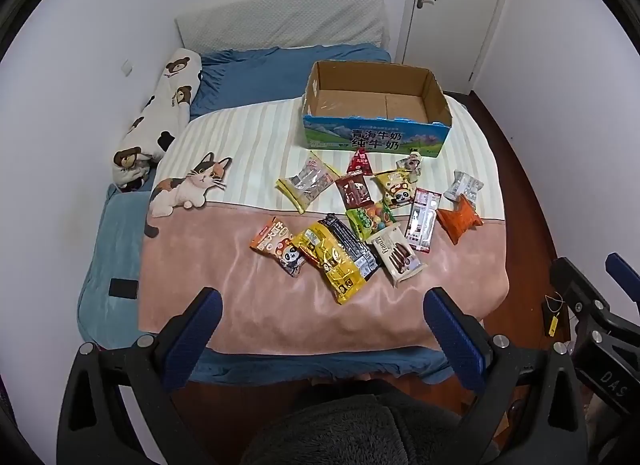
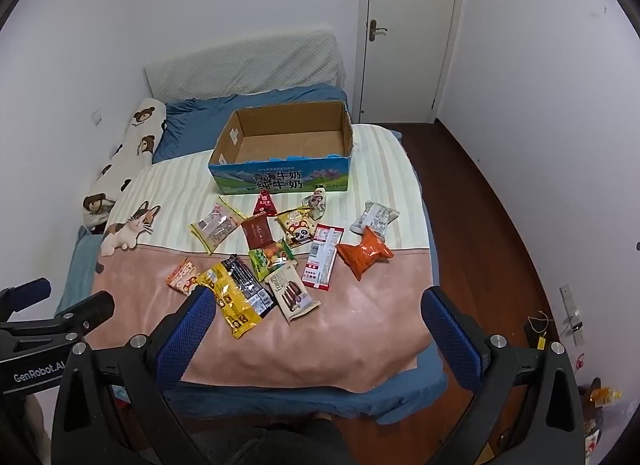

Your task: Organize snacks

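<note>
Several snack packets lie scattered on a pink and striped blanket on a bed. Among them are a yellow bag, an orange bag and a white wafer pack. Behind them stands an open cardboard box with a blue printed front, nothing inside. My left gripper hangs open above the bed's near edge, holding nothing. My right gripper is open too, above the near snacks and apart from them.
A bear-print pillow lies along the left wall, blue pillows at the headboard. A white door stands beyond. Dark wood floor runs right of the bed. A person's grey-clad knees show below.
</note>
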Tool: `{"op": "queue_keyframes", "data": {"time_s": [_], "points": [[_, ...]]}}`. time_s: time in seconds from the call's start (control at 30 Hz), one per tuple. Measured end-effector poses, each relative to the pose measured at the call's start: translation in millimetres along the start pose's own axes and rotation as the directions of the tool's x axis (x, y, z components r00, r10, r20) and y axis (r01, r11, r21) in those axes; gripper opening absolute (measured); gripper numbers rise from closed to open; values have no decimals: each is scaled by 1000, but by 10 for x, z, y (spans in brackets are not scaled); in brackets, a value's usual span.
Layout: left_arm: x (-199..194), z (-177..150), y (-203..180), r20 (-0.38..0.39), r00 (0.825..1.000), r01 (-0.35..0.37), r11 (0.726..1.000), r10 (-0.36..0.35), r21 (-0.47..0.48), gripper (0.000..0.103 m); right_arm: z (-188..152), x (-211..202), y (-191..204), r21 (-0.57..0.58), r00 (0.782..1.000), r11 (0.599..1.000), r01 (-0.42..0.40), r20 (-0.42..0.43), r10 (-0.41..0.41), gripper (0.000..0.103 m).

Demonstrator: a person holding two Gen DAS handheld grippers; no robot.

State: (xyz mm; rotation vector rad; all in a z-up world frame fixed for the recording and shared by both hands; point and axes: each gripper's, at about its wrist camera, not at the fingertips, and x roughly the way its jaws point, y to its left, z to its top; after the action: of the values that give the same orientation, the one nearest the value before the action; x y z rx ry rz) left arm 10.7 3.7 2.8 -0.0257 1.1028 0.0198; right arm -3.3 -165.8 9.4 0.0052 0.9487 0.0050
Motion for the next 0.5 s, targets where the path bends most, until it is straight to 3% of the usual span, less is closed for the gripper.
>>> {"op": "queue_keyframes", "data": {"time_s": [0.5], "points": [[23,48,-70,4,1000,3,1000,-3,14,103,73,3,-1,8,1000,1000,1,10,-1,103]]}}
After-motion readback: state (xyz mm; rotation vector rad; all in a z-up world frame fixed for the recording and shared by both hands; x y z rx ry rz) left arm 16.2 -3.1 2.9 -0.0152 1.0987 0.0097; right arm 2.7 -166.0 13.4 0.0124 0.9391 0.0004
